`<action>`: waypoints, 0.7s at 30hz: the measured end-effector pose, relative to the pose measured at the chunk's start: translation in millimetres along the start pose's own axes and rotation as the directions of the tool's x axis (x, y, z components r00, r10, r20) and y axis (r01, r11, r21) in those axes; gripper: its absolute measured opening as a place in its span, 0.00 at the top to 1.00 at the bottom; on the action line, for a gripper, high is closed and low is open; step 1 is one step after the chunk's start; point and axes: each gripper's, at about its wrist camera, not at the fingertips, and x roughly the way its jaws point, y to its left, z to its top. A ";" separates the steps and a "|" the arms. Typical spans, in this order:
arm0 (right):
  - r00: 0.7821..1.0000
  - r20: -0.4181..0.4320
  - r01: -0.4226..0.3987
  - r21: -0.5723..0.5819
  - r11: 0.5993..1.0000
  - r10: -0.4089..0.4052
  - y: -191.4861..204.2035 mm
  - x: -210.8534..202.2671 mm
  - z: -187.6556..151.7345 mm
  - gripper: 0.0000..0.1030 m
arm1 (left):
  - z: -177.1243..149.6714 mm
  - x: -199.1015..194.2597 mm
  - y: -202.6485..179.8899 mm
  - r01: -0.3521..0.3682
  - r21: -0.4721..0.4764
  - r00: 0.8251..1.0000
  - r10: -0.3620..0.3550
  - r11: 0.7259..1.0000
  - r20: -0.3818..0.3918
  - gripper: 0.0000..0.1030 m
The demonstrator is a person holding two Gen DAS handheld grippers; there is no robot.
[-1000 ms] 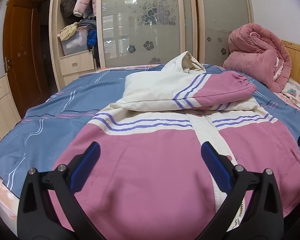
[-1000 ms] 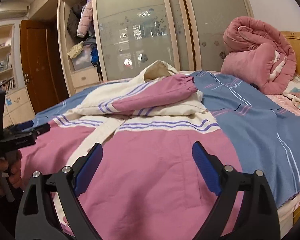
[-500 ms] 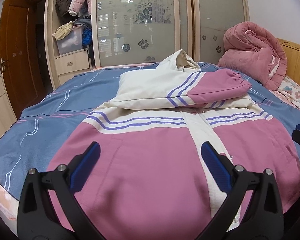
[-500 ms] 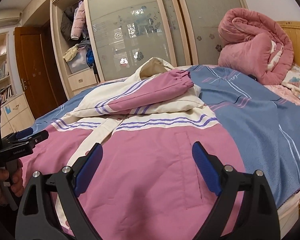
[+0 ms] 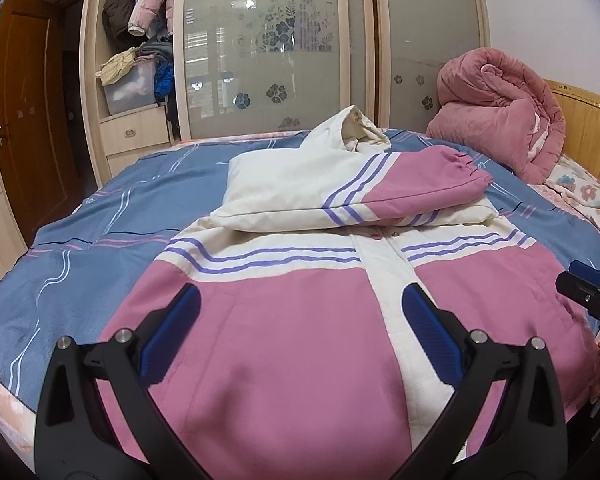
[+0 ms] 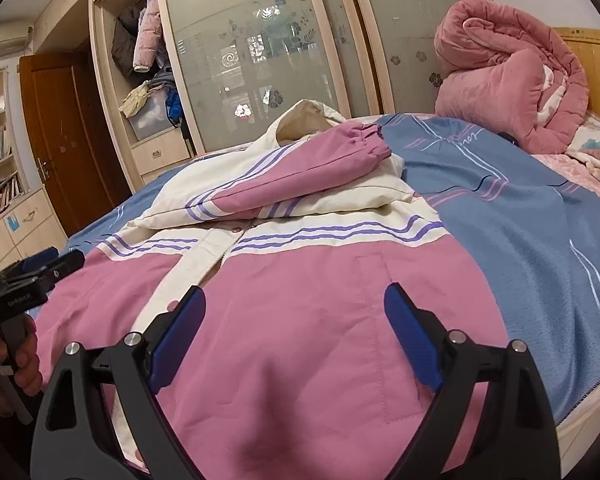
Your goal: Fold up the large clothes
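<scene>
Bed (image 5: 80,264); both grippers' jaws wide, empty.

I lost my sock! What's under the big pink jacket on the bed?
The pink jacket lies on a blue bedspread. Whatever sits beneath the jacket itself is covered, so a sock can't be ruled out.

Left hand-held gripper (image 5: 300,312) hovers open above the pink-and-cream jacket (image 5: 300,340) on the bed (image 5: 80,264).
</scene>
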 end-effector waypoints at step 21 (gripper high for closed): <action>0.863 -0.482 0.228 0.099 0.969 -0.154 -25.1 396.8 304.3 0.39 | 16.5 28.5 25.0 0.017 -0.041 0.999 -0.019 0.999 -0.036 0.02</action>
